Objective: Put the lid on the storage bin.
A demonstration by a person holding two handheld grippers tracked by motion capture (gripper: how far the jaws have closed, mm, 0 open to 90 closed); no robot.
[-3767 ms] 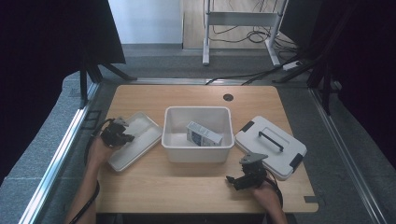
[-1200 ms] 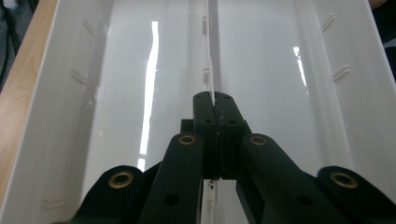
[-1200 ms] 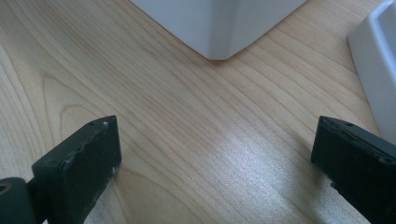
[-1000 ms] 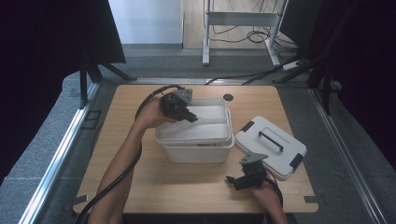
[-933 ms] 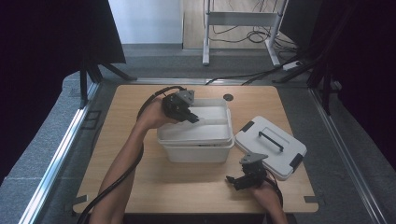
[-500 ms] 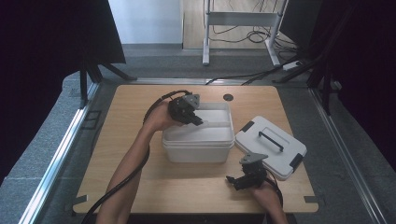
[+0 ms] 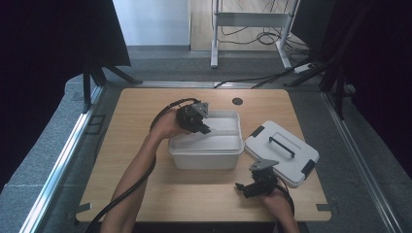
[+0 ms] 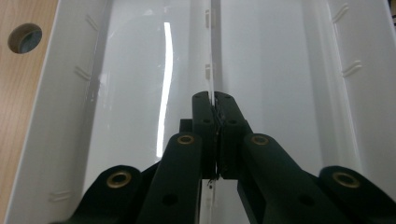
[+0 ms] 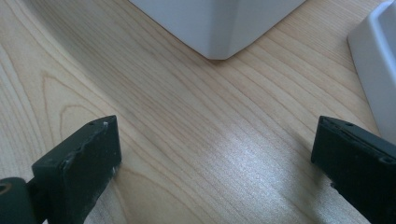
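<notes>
Jaws of my left gripper (image 8: 214,105) pinch tight on the thin white tray (image 7: 224,124) sitting across the white bin (image 7: 206,154) on the worktop (image 7: 136,126); my right gripper (image 9: 217,154) rests wide apart beside the lid (image 7: 282,151).

2 black grippers, left gripper (image 7: 203,127) and right gripper (image 7: 242,188), brass-ringed rivets, grey plates, trailing black cables, bare forearms
</notes>
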